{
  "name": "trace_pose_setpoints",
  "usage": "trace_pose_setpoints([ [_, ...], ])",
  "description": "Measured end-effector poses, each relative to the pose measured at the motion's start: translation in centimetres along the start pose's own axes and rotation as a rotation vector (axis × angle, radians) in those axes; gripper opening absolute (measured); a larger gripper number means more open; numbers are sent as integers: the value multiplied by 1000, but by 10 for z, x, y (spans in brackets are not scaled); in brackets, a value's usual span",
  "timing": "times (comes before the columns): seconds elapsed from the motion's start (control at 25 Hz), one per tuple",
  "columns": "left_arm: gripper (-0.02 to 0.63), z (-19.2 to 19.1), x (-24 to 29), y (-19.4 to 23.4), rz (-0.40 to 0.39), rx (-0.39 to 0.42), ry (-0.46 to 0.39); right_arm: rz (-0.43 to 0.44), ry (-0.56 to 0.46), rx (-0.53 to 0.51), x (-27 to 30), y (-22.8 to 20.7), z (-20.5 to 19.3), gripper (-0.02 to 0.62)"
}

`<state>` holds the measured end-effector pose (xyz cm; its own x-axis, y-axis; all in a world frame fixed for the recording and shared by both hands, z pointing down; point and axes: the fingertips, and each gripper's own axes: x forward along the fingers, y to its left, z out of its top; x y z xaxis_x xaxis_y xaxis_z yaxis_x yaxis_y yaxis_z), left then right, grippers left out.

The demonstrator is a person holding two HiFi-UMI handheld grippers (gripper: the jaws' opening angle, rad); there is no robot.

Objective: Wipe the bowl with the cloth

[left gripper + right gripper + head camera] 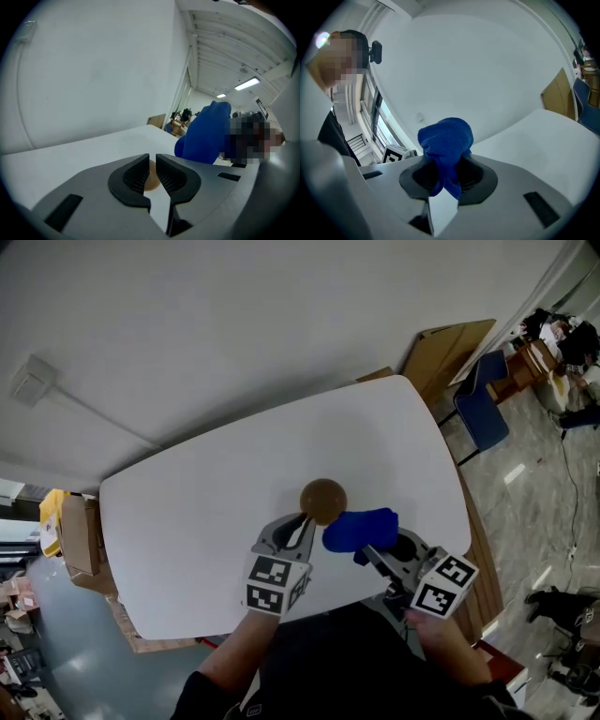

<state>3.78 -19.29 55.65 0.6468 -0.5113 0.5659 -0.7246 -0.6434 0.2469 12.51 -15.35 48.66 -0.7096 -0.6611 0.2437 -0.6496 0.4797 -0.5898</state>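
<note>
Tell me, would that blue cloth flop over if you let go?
Probably floppy: the blue cloth bunches up and droops between the fingers of the right gripper. Its surface looks fluffy, so it is likely light and not slippery. It shouldn't roll or break.

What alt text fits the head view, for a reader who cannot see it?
Seen from above, a person's left gripper pinches the rim of a brown bowl while the right gripper holds a blue cloth beside it, over a white table.

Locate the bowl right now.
Head view: the bowl is over the white table's middle, its edge between the left gripper's jaws, with the blue cloth just to its right.
</note>
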Motion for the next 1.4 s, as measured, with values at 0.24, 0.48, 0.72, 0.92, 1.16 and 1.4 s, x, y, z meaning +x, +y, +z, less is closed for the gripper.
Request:
trace_pose_setpoints([
  [0.24, 146, -28, 33, 30, 33, -61, 22, -12, 75, 13, 27, -10, -21, 80],
  [0.48, 179, -78, 74, 53, 26, -174, 142, -62, 87, 29, 33, -30, -31, 80],
  [0.72, 179, -109, 96, 67, 68, -263, 203, -78, 108, 48, 22, -30, -45, 80],
  [0.92, 176, -114, 106, 60, 34, -274, 222, -89, 116, 62, 13, -29, -52, 80],
  [1.16, 44, -124, 110, 51, -4, -283, 258, -69, 116, 53, 11, -19, -51, 80],
  [1.4, 21, -115, 96, 45, 19, -278, 227, -52, 101, 24, 3, -9, -41, 80],
])
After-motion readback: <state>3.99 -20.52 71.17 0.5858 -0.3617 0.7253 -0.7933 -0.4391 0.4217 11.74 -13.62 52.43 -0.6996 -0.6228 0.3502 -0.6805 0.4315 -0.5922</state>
